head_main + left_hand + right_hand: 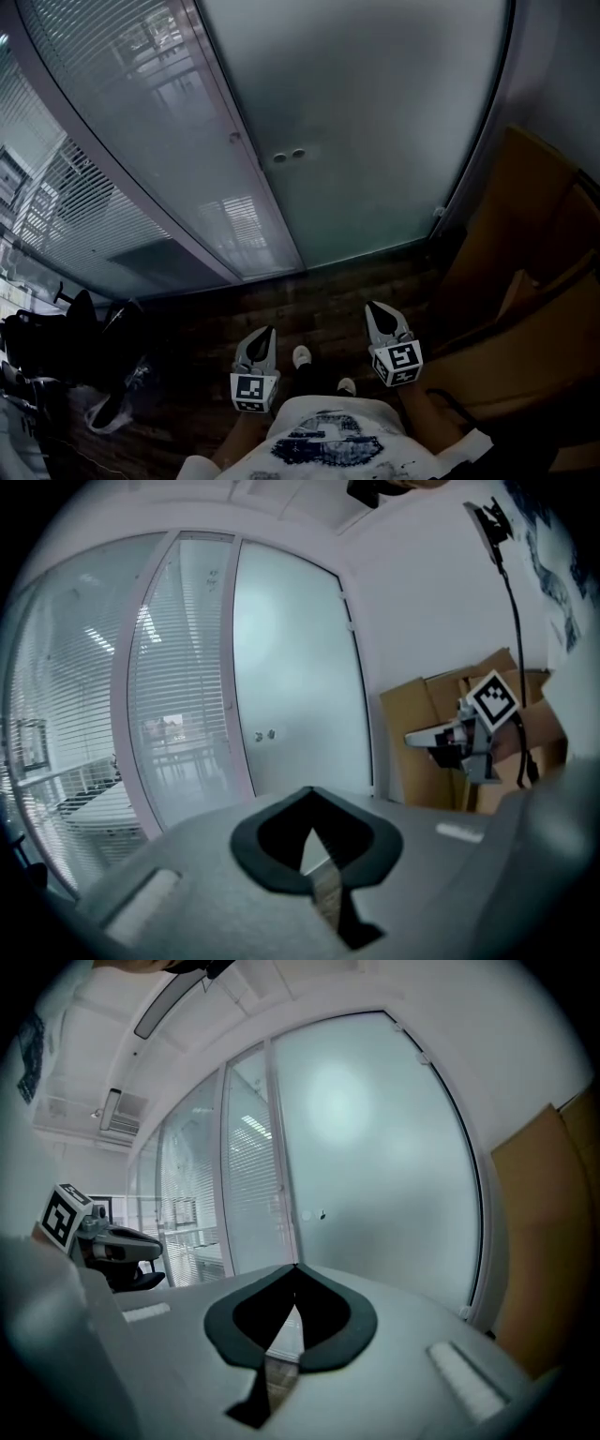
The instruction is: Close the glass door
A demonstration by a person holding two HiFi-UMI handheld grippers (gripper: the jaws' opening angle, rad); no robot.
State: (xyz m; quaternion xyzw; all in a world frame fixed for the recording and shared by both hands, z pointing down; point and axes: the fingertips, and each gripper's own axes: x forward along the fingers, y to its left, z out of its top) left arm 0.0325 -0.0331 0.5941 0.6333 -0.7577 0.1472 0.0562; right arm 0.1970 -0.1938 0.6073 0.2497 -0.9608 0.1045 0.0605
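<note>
Status: the frosted glass door is straight ahead of us, between the blinded glass partition on the left and the wall with the stacked cardboard boxes on the right. The leaf looks seated in its frame. We see no gap along the latch edge by the two round lock fittings or at the hinge side, though frosting and lens distortion make a small gap hard to rule out.

Left gripper: jaws clenched tip to tip, nothing between them. Right gripper: same, pinched together and empty. Both are held low and close to our body over the dark floor, well apart from the door and touching nothing.

Our read is that the closing step is effectively done, and we're at verify/stand-off rather than mid-push.

Next move, if any, is to confirm the latch. That means bringing one clenched gripper up to the leaf near the lock fittings and giving a flat, gentle push with the jaw tips. No grasp is needed. Keep the push square to the glass so the tips don't skid. If the leaf doesn't move, we stop there.
</note>
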